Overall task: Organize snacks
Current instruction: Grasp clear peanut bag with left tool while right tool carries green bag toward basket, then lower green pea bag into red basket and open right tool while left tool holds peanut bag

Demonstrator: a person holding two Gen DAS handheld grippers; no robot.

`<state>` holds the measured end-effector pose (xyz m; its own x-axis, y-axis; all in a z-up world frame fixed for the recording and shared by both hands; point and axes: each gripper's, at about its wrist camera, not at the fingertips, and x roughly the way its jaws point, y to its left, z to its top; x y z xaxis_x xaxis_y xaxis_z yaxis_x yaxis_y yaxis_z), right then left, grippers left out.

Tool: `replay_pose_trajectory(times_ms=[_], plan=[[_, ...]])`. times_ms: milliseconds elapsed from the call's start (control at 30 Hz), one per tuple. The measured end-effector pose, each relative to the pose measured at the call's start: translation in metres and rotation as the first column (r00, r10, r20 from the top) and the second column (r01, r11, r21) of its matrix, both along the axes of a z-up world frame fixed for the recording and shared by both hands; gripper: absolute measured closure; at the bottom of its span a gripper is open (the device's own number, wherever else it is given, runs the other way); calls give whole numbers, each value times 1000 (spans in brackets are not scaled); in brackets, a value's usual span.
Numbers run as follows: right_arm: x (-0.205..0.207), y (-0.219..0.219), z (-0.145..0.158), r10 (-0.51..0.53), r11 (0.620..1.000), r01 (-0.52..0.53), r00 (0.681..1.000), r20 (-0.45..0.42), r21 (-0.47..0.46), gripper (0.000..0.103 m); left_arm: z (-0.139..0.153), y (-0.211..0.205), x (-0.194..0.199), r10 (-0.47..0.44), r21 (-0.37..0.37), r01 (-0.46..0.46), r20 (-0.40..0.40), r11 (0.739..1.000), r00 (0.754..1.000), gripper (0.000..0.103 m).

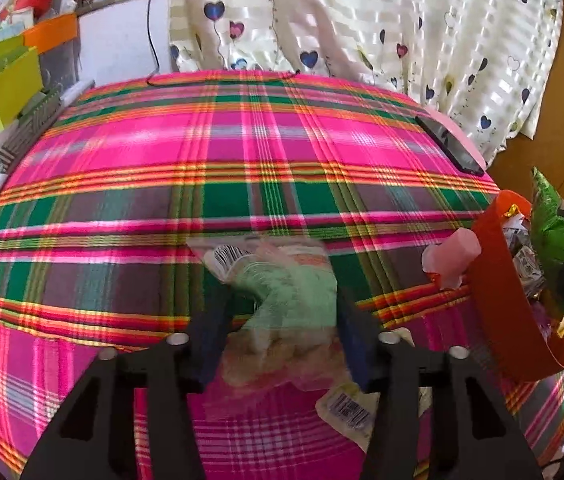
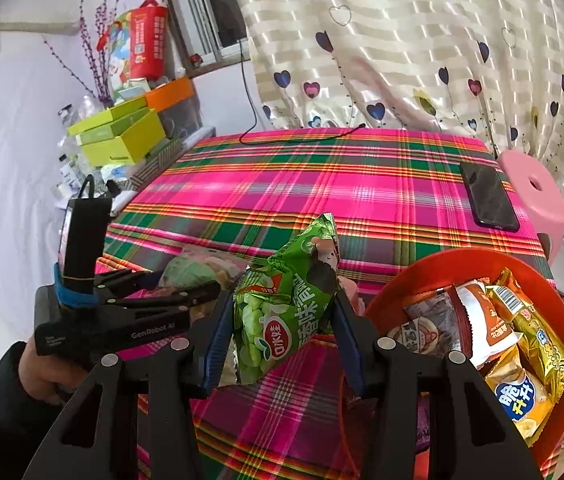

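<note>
The right gripper point(image 2: 282, 320) is carrying a pinched green pea packet point(image 2: 282, 304) toward the red bowl point(image 2: 553, 408) (release above it), while the left gripper point(image 1: 282, 320) is clamping a pale green packet point(image 1: 293, 292).

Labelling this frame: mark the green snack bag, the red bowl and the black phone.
green snack bag point(image 2: 282, 312), right wrist view, printed front between the fingers.
red bowl point(image 2: 405, 276), right wrist view, bare far rim.
black phone point(image 2: 487, 196), right wrist view, middle of the screen.

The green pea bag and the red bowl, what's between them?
Only the right gripper's blue finger, then plaid cloth, seen from the right wrist.
</note>
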<state>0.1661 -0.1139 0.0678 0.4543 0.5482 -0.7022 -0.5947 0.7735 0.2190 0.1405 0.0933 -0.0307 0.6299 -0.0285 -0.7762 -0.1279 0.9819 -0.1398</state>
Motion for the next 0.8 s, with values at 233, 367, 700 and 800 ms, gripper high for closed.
replay_pose_trajectory(times_ms=[233,367,700,800], plan=[[-5,-6,4,-2,1000,2,1000,10,6,57,9,1,-17,24,7,-24,32,1000,999,60],[-13,-10,9,3,1000,-3,1000,24,9,57,25,-4,-36,37,7,-37,76,999,996,60],[-33,-16,20,11,1000,-11,999,52,13,57,60,-28,-75,53,3,-54,158,999,986,60],[-40,-19,24,9,1000,-9,998,58,14,57,66,-36,-82,41,2,-42,170,999,985,60]])
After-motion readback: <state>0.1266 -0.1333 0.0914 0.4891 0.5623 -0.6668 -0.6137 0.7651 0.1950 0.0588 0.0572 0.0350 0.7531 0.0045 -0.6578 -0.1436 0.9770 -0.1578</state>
